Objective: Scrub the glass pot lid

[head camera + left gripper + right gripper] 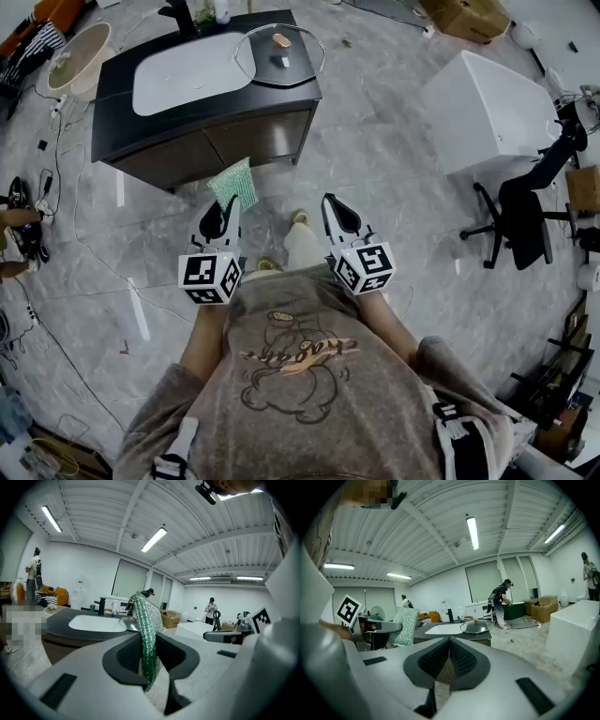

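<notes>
The glass pot lid (279,54) with a brown knob lies on the right end of a dark counter (117,103), beside a white basin (183,73). It also shows as a dome in the right gripper view, glass lid (475,627). My left gripper (225,214) is shut on a green scrubbing cloth (234,183), which stands up between its jaws as the cloth (146,634). My right gripper (335,211) is shut with nothing in it. Both are held a step short of the counter.
A white box-shaped unit (487,108) and a black office chair (530,211) stand to the right. Cables run over the marble floor at the left. People stand in the background of both gripper views. A tap and bottles sit at the counter's back.
</notes>
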Motion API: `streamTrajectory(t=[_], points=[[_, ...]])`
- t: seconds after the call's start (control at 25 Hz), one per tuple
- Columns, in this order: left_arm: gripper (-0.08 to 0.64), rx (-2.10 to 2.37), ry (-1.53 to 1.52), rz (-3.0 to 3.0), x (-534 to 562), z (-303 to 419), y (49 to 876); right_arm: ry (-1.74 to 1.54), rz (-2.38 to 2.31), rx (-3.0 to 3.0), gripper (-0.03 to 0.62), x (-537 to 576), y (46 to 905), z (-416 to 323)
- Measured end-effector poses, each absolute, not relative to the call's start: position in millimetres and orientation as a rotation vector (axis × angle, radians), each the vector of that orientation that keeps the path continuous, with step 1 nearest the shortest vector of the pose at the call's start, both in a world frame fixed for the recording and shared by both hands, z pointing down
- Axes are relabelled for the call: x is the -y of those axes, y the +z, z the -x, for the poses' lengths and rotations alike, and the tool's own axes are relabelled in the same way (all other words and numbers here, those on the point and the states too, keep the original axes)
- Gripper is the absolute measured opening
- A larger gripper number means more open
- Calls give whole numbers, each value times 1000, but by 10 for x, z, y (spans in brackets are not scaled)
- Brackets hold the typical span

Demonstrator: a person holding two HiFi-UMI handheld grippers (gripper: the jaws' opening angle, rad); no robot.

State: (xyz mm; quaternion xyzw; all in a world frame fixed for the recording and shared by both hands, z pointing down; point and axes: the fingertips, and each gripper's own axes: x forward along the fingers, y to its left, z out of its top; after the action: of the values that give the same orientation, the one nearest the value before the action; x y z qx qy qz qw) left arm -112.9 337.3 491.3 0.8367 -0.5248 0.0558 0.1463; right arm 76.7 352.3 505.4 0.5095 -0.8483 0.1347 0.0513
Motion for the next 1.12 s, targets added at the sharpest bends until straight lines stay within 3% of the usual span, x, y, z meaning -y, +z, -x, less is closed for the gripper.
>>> streamTrajectory(t=[0.48, 1.12], points=[[87, 1480, 162, -2423, -2769, 1154, 4955, 428, -1582, 2584, 28, -2936, 5175, -641], [87, 1485, 167, -2381, -1022, 951, 4837, 437, -1518, 2578, 28, -1135, 5131, -946]])
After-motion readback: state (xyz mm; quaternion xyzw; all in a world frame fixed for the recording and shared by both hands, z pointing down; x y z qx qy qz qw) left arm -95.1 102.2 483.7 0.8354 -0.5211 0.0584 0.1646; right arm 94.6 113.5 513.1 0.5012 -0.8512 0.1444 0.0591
